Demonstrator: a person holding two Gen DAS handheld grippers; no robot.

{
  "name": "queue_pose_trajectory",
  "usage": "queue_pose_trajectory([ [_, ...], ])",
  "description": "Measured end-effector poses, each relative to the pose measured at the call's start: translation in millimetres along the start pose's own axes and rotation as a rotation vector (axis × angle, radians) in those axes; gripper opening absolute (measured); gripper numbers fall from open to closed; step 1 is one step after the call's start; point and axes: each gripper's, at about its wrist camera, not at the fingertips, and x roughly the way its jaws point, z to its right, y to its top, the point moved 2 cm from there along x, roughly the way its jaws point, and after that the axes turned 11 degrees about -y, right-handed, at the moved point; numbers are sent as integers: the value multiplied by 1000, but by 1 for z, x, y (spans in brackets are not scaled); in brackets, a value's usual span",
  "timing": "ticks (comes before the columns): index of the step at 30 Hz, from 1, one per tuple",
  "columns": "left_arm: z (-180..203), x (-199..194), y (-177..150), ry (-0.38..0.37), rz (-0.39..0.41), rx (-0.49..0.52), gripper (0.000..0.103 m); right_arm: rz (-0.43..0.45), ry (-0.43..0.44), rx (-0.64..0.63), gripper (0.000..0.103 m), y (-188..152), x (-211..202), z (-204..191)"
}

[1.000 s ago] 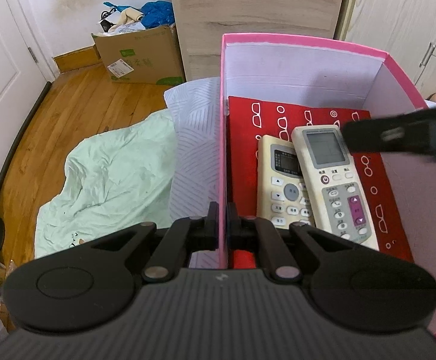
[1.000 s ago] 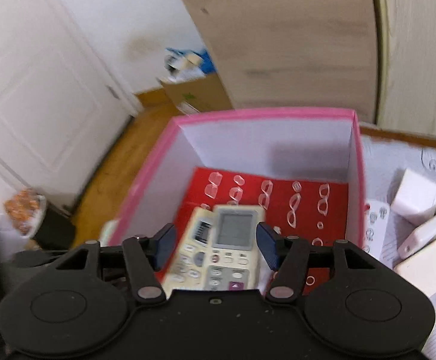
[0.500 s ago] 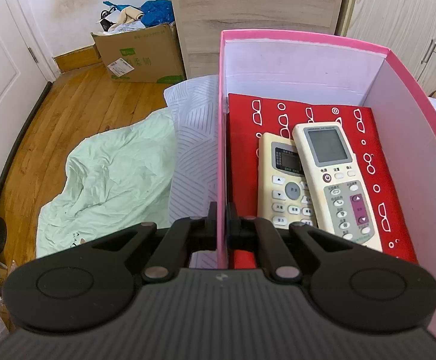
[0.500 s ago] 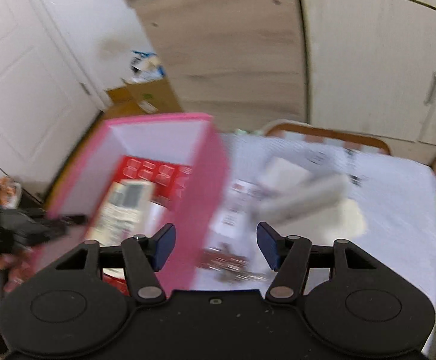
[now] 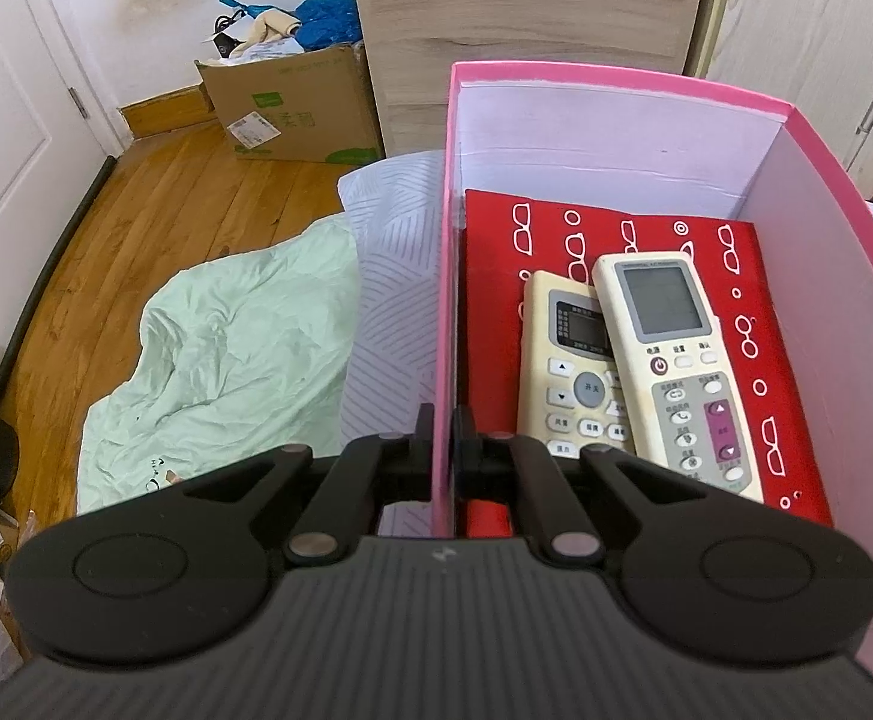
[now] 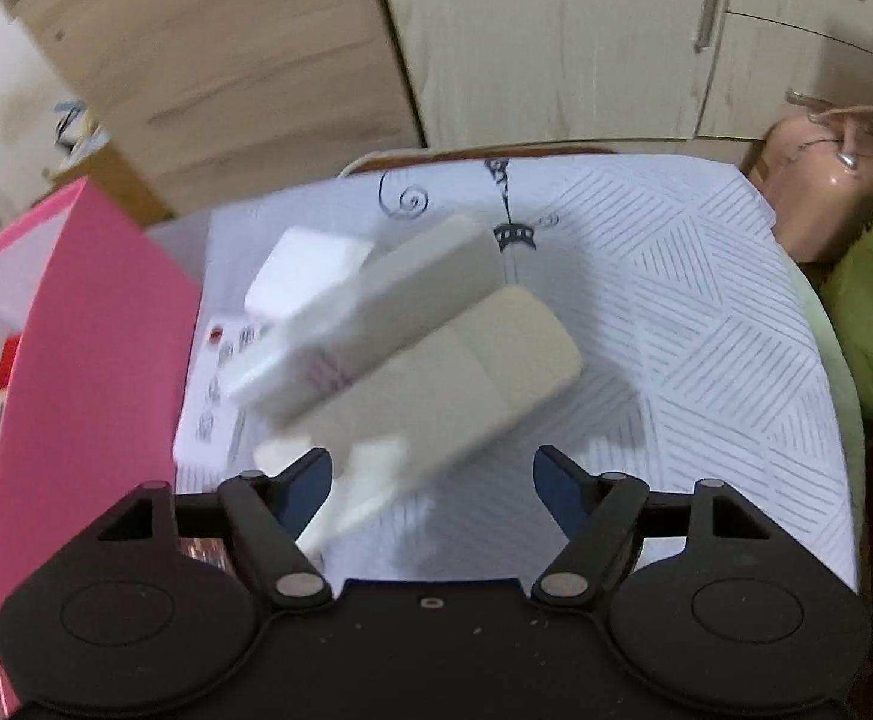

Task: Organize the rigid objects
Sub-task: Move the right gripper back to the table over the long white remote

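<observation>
— While the left gripper (image 5: 443,441) is clamped on the near wall of the pink box (image 5: 616,75), which step is judged to be in hand?

— A fetching step, it is judged. The box is steadied by that gripper, and just ahead of it and to its right two remotes (image 5: 634,360) are seen lying on the red liner (image 5: 496,276), one overlapping the other.

— And the right gripper (image 6: 433,477)?

— Its jaws are held wide apart and nothing is gripped. Directly ahead of it, slightly to its left, a cream remote (image 6: 436,384) is seen lying on the patterned cloth (image 6: 706,312), with a second grey remote (image 6: 376,312) just beyond it and a white block (image 6: 304,276) farther off. The pink box stands at its far left. The view is blurred, so whether these pieces touch cannot be told.

— What is called for next?

— The open jaws would need to be brought across the cream remote's width and closed; it could then be carried left into the box.
</observation>
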Motion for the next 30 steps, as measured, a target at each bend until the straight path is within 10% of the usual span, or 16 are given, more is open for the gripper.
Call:
queue_pose_trajectory([
  [8,0,0,0,-2,1,4,4,30,-95,106,89,6,15,-21],
  [20,0,-1,-9,-21,-6,35,4,30,-146,-244,98,0,7,-17],
  [25,-3,0,-9,-31,-6,29,4,0,-199,-176,91,2,5,15],
  [30,-2,1,-8,-23,-5,26,4,-26,-49,55,91,13,10,27],
])
